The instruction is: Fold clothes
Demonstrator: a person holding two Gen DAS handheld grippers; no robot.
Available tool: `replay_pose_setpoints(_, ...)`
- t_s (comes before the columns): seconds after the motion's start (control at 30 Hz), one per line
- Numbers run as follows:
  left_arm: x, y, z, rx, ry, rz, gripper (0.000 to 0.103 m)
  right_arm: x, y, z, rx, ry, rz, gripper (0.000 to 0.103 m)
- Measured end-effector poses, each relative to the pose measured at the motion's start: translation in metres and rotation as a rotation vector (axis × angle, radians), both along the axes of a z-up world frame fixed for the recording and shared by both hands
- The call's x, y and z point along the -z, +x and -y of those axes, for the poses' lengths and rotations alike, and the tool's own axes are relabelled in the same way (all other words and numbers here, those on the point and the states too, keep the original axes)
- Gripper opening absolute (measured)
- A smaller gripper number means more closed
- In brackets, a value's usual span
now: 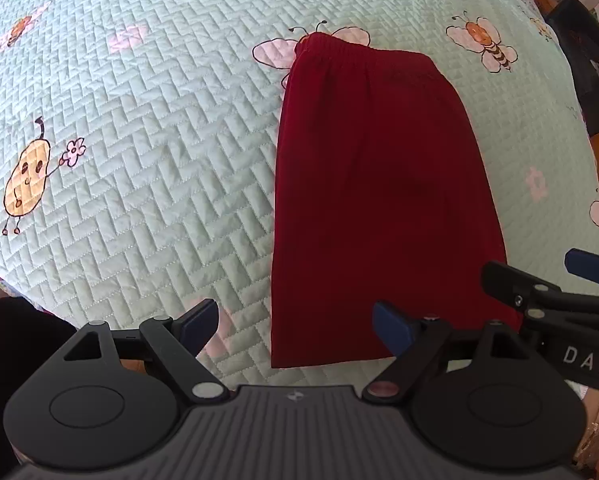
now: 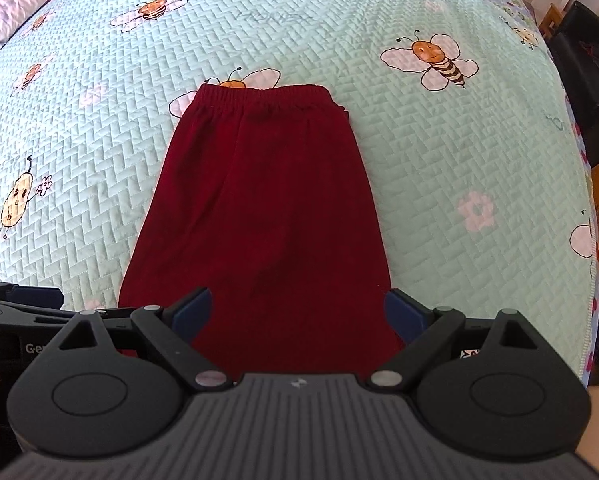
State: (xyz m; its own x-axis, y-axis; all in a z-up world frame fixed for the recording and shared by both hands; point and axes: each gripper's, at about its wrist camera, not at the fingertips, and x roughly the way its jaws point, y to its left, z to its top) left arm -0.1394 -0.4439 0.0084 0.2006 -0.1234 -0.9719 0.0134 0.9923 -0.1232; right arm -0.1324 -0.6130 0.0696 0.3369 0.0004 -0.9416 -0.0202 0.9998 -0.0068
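Apparently the red trousers (image 2: pixel 259 208) lie flat on the bed (image 2: pixel 459 152), leg over leg; both claws, left claw (image 1: pixel 295 328) and right claw (image 2: pixel 297 312), spread empty at the hem; a crosswise fold looks undone.

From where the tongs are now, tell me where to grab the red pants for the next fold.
Grip the near hem of the red pants, one corner per tong, coming in low from the near edge. The pants lie flat with the elastic waistband at the far end. Both the left tongs and the right tongs are open beside that hem.
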Motion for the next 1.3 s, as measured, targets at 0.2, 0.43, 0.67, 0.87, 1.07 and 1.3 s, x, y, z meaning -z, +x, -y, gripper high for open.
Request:
replay_pose_setpoints(0.2,-0.004,-0.002,0.004,0.018,0.022,0.022,0.087,0.0,-0.002,0.003,0.002,0.007,0.006,0.093)
replay_pose_setpoints(0.43,-0.006,-0.003,0.008,0.031,0.035,0.05,0.087,0.001,-0.005,0.008,0.015,0.017,0.011,0.093)
replay_pose_setpoints(0.67,-0.012,-0.003,0.007,0.042,0.041,0.092,0.087,0.002,-0.008,0.01,0.026,0.04,0.019,0.093)
replay_pose_setpoints(0.87,-0.028,-0.005,-0.003,0.062,0.027,0.211,0.087,0.002,-0.016,0.014,0.061,0.141,0.062,0.094)
replay_pose_setpoints(1.07,-0.067,-0.023,-0.023,0.108,0.046,0.501,0.087,-0.006,-0.047,0.018,0.152,0.393,0.338,0.094)
replay_pose_setpoints(1.3,-0.117,-0.064,-0.06,0.123,0.035,0.861,0.087,-0.009,-0.11,-0.014,0.262,0.374,0.727,0.101)
